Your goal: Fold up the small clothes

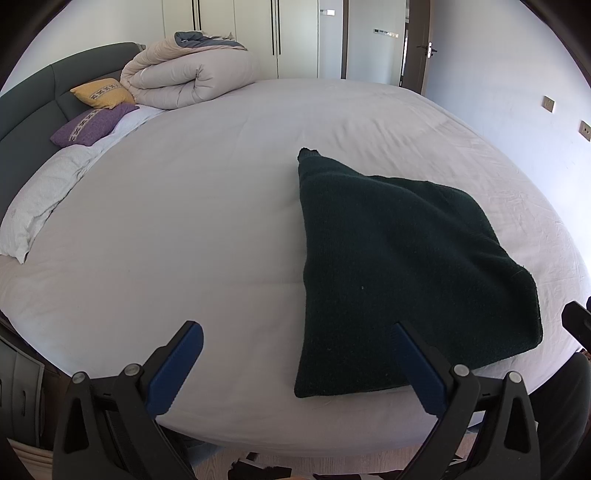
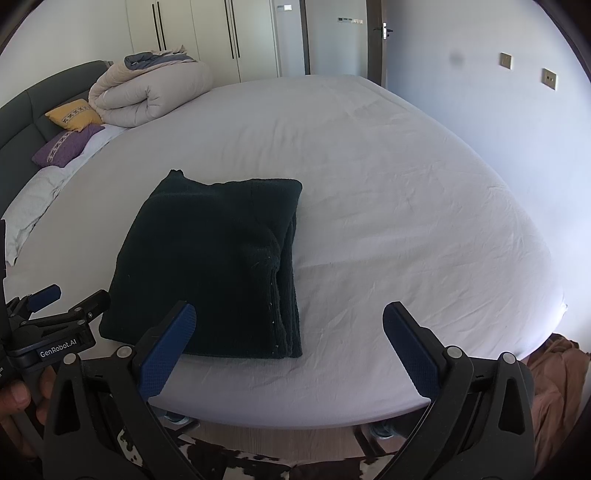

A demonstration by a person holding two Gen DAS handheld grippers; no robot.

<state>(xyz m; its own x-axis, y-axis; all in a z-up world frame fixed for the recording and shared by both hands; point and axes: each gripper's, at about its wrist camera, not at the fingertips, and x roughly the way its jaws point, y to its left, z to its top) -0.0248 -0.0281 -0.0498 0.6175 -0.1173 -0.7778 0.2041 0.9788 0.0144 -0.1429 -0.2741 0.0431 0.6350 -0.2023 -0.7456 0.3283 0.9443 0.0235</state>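
A dark green knitted garment lies folded into a flat stack on the white bed sheet, near the bed's front edge. In the right wrist view the same garment shows layered edges along its right side. My left gripper is open above the front edge, its right finger over the garment's near corner, holding nothing. My right gripper is open too, its left finger over the garment's near right corner, nothing between the fingers. The left gripper also shows at the left edge of the right wrist view, held by a hand.
A rolled beige duvet, a yellow cushion, a purple cushion and a white pillow sit at the headboard end. Brown cloth lies off the bed's right corner. Wardrobes and a door stand behind.
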